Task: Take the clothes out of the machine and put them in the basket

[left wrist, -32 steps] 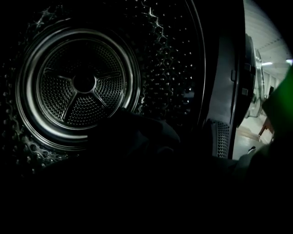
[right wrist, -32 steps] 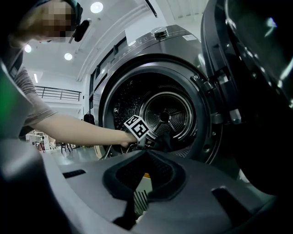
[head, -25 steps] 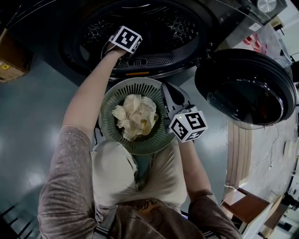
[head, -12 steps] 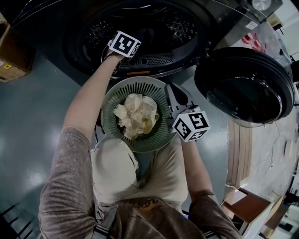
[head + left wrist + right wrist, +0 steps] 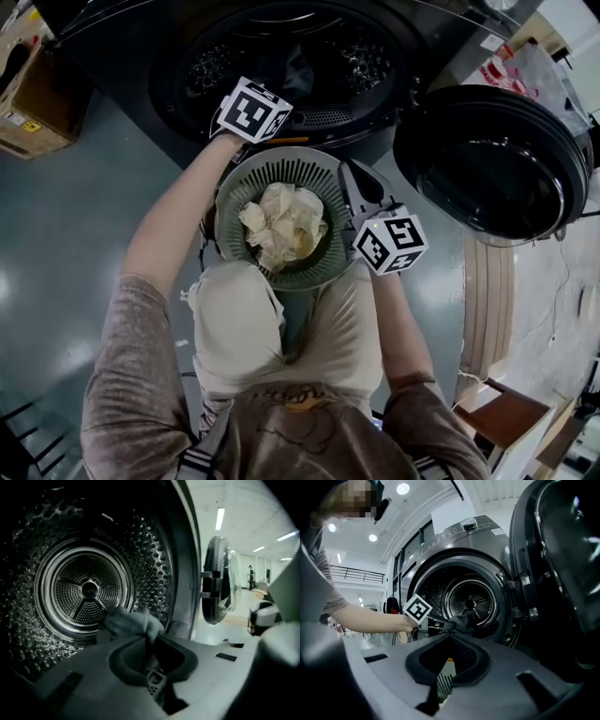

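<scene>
Large open hall of lab or workshop type, not a home. Indicated by high white ceiling (image 5: 253,508) with strip lights (image 5: 219,518), upper-level railing (image 5: 356,573), glossy poured floor (image 5: 66,244), and cardboard box (image 5: 42,103) beside a free-standing front-loading machine (image 5: 440,541).

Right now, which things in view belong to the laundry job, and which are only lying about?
Belong to the job: machine drum; its open door; green basket; pale clothes in it; dark cloth, on which the jaws of the left gripper have just closed; right gripper, shut, by the basket's rim.

Only lying about: cardboard box on the floor; wooden furniture at the lower right.
</scene>
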Available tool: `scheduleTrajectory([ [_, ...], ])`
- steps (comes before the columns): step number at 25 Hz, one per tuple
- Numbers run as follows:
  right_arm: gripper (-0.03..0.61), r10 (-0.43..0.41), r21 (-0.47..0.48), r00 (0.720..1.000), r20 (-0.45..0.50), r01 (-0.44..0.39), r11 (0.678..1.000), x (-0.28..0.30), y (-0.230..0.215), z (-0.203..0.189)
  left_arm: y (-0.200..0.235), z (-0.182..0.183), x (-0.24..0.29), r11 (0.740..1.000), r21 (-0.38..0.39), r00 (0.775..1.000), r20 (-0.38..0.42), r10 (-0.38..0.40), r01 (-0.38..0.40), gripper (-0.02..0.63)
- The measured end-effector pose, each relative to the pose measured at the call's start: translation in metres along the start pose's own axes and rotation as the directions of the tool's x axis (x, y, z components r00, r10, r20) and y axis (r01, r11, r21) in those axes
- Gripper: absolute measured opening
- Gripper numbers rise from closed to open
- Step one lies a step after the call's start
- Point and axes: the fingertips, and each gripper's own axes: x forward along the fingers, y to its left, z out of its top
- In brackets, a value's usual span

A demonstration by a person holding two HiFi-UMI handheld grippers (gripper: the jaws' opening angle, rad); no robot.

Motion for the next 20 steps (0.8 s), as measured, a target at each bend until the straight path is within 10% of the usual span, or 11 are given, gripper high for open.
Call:
scheduleTrajectory([
  [20,-0.003,0.031,-0.024,0.999,0.027,-0.031,0.999,-0.022,0.008,0.013,-0.138,-0.022,-0.107,0.972,0.065,0.973,0.025,-0.229,0.227,0.036],
])
